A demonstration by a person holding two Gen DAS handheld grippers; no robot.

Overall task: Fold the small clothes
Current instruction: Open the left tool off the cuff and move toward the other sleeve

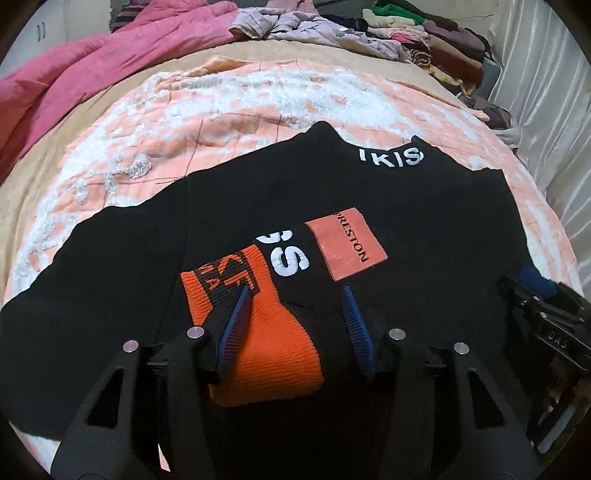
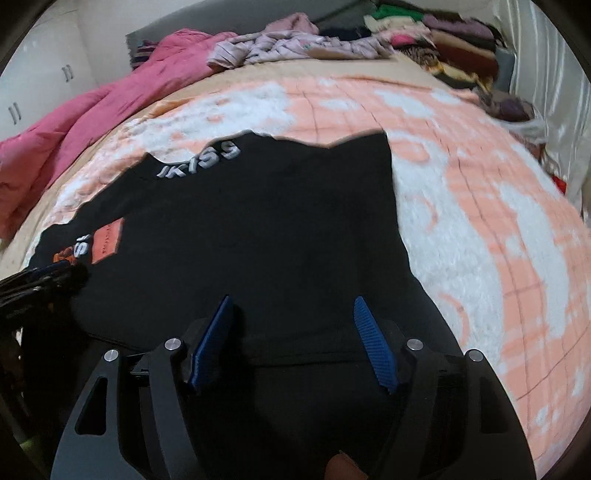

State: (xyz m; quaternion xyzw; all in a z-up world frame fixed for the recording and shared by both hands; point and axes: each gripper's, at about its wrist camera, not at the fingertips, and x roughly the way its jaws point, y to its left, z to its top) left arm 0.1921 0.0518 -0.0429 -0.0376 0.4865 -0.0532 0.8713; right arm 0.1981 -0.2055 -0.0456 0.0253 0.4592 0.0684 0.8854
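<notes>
Left gripper (image 1: 293, 293) is seen at lower centre of its own wrist view, jaws partly apart, blue ribbed pads (image 1: 232, 328) straddling the orange cuff (image 1: 258, 332) of a folded-in sleeve; the left pad lies on or just over the cuff, the right pad is clear of it over black cloth, so nothing is clamped (pad contact on the left cannot be settled). Right gripper (image 2: 293, 304) is seen at lower centre of its view, jaws spread wider, both pads over plain black fabric near the hem, with nothing pinched between them. The black sweater (image 1: 406, 206) is laid flat across the middle of both frames on a peach-and-white fleecy blanket (image 1: 229, 99), collar toward the top with white lettering (image 1: 390, 157) on it. One sleeve is folded across the chest, its orange cuff lying next to a white "S" print (image 1: 290, 260) and an orange patch (image 1: 349, 249) marked PRESTON. In the right wrist view the same patch (image 2: 107, 242) sits at mid left, just above the left gripper's dark body at the frame edge; the picture there is blurred. In the left wrist view the right gripper's body (image 1: 546, 314) is seen at the right edge, resting over the garment's side. A pink quilt (image 1: 74, 70) is bunched at upper left, a lilac garment (image 1: 306, 26) at top centre, and stacked folded clothes (image 1: 436, 33) at upper right, beside a white curtain (image 1: 546, 74).
</notes>
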